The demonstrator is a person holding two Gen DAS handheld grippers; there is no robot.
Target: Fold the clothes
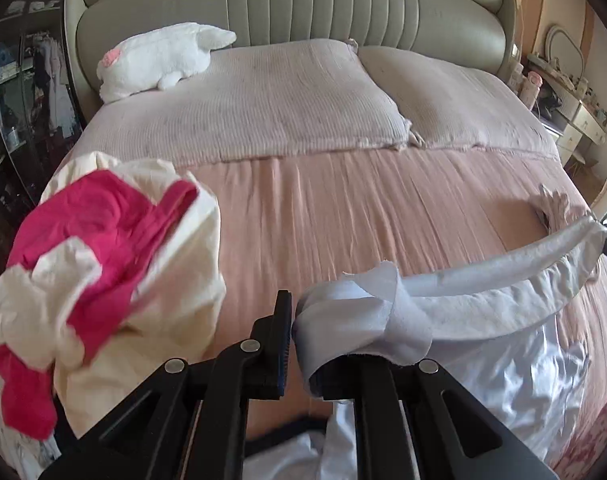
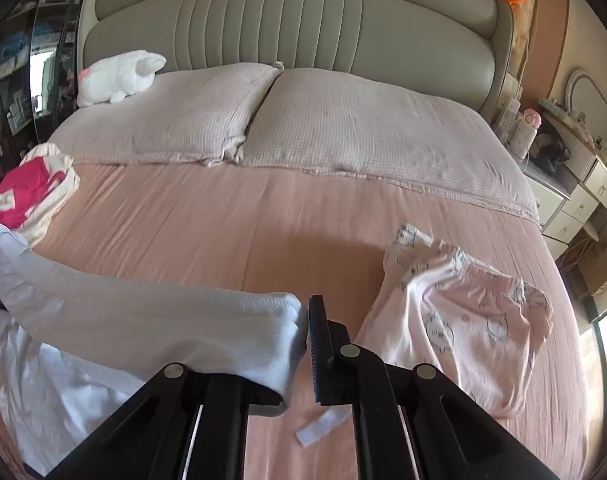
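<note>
A white garment (image 1: 483,312) is stretched between both grippers above the pink bed (image 1: 343,208). In the left wrist view my left gripper (image 1: 297,332) is shut on one end of its thick hem, and the cloth wraps over the right finger and hides it. The hem runs off to the right edge, where only a dark bit of the other gripper shows. In the right wrist view my right gripper (image 2: 307,336) is shut on the other end of the white garment (image 2: 123,320), whose cloth covers the left finger. The rest of it hangs down onto the sheet.
A heap of magenta and cream clothes (image 1: 103,260) lies at the bed's left edge. A pale pink printed garment (image 2: 463,328) lies crumpled to the right, with a small white strip (image 2: 323,426) near it. Two pillows (image 2: 343,128) and a white plush toy (image 2: 119,76) sit by the headboard. A white dresser (image 2: 571,200) stands at the right.
</note>
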